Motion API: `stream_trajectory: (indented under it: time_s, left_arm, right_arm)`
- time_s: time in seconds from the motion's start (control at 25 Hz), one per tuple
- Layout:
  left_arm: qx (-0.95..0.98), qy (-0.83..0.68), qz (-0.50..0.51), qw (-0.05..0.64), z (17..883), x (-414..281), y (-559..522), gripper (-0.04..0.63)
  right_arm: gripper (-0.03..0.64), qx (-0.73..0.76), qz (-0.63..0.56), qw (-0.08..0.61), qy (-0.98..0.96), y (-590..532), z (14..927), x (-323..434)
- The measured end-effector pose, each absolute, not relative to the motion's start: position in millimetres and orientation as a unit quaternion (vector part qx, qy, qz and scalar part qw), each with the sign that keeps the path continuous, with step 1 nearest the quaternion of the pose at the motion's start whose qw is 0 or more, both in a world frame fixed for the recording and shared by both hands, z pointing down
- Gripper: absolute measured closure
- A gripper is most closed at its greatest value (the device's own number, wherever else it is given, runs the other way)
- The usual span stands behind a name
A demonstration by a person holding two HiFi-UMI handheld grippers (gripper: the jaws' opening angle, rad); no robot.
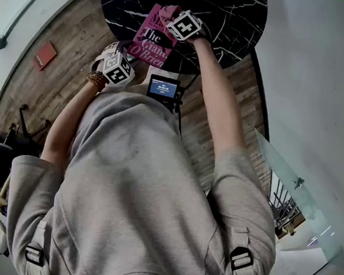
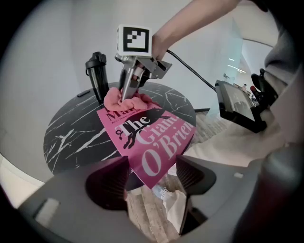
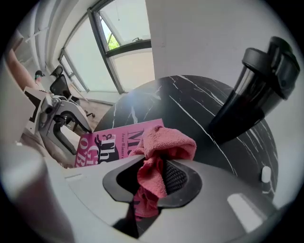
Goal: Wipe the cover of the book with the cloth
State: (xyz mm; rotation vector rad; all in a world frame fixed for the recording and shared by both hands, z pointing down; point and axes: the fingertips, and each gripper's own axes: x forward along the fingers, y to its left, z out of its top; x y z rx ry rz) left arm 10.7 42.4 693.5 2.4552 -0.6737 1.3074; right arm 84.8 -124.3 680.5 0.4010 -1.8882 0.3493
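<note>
A bright pink book (image 2: 145, 135) with large white and black title letters lies on the round black marble table (image 2: 76, 137), its near corner hanging over the table's edge. My right gripper (image 3: 152, 182) is shut on a pink cloth (image 3: 164, 144), and the cloth's bunched end rests on the book's far edge (image 2: 128, 100). The left gripper (image 2: 151, 178) stands open just off the book's near corner, with nothing between its jaws. From the head view, the book (image 1: 149, 42) lies between the two marker cubes, and the cloth (image 1: 165, 15) shows beside the right one.
A black lidded tumbler (image 2: 96, 76) stands at the back of the table (image 3: 237, 102). A small screen device (image 1: 163, 88) hangs at the person's chest with a cable. Wood floor (image 1: 62, 94) surrounds the table. A chair and windows show at the left in the right gripper view.
</note>
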Motion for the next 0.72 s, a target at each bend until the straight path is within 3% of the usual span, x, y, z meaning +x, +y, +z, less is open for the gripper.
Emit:
stream_trajectory:
  time_s: [0.72]
  left_arm:
    - [0.849, -0.226, 0.453, 0.149, 695, 11, 42, 0.268]
  right_arm:
    - [0.518, 0.141, 0.154, 0.574, -0.792, -96, 683, 74]
